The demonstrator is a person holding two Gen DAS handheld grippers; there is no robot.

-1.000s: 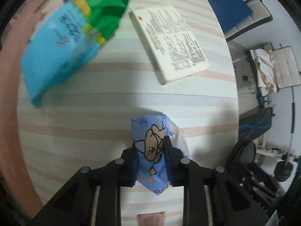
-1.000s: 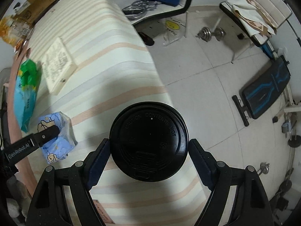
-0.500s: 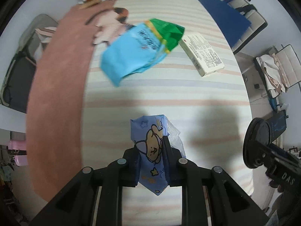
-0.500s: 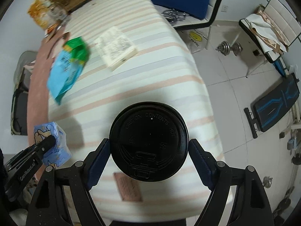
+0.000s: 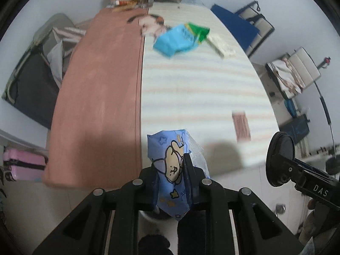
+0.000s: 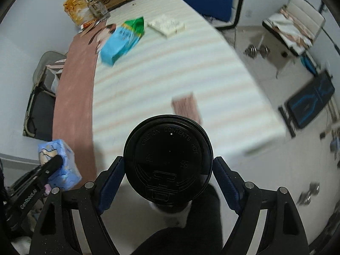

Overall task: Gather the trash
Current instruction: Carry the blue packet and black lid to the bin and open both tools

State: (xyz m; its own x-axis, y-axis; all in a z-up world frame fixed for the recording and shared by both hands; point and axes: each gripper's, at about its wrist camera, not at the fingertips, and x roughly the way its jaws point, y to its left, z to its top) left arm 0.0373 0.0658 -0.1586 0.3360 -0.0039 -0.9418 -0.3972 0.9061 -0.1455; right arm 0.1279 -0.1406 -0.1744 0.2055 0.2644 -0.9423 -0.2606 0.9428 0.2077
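My left gripper point(image 5: 171, 170) is shut on a blue tissue pack point(image 5: 170, 148) printed with a cartoon bear, held above the near edge of the striped table point(image 5: 201, 89). The same tissue pack point(image 6: 63, 159) shows at the lower left of the right wrist view, pinched by black fingers point(image 6: 54, 162). My right gripper point(image 6: 167, 170) is shut on a paper cup with a black lid point(image 6: 167, 159), seen from above over the table's near end. From the left wrist view the cup's lid point(image 5: 280, 155) appears at the right.
On the table lie a blue and green snack bag point(image 6: 121, 40), a white box point(image 6: 166, 25) and a small brown wrapper point(image 6: 187, 106). A brown cloth strip point(image 5: 99, 97) covers the table's left side. Boxes and jars point(image 6: 99, 0) stand at the far end. Chairs, dumbbells and a bench stand on the floor to the right.
Both grippers have drawn back from the middle of the table toward its near end and risen, each keeping its object. The bag and box now look farther away.
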